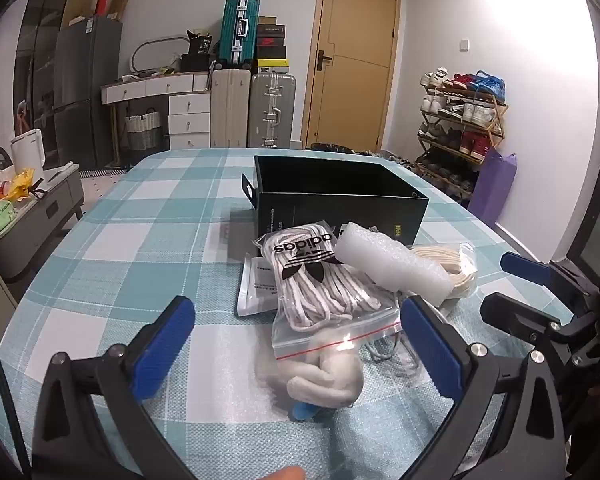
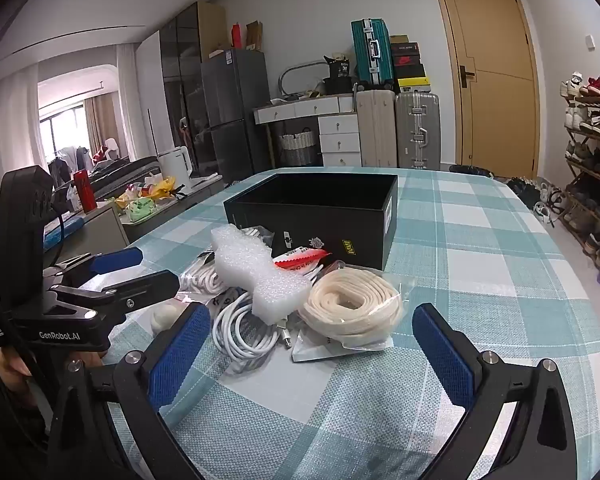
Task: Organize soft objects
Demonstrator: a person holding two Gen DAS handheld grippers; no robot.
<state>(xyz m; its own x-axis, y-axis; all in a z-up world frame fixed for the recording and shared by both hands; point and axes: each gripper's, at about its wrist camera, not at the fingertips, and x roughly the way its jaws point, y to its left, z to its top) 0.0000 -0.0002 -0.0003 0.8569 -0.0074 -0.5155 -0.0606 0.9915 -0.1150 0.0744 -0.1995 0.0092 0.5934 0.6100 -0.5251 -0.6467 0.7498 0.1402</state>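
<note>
A pile of soft items lies in front of an open black box (image 1: 336, 196) (image 2: 320, 208) on the checked tablecloth. In the left wrist view: a zip bag of striped laces (image 1: 316, 280), a white foam block (image 1: 392, 264), a bag of cream laces (image 1: 456, 268) and a white plush piece (image 1: 324, 376). In the right wrist view: the foam block (image 2: 256, 272), the cream laces (image 2: 352, 304) and a coiled white cable (image 2: 244, 332). My left gripper (image 1: 300, 344) stands open over the plush piece and the zip bag. My right gripper (image 2: 308, 348) is open, just short of the cable and the cream laces, holding nothing.
The table (image 1: 140, 232) has a rounded edge on every side. A low grey cabinet (image 1: 32, 208) with snacks and a kettle stands to the left. A shoe rack (image 1: 460, 128) is at the right wall. Suitcases (image 1: 252, 108), drawers and a door lie beyond.
</note>
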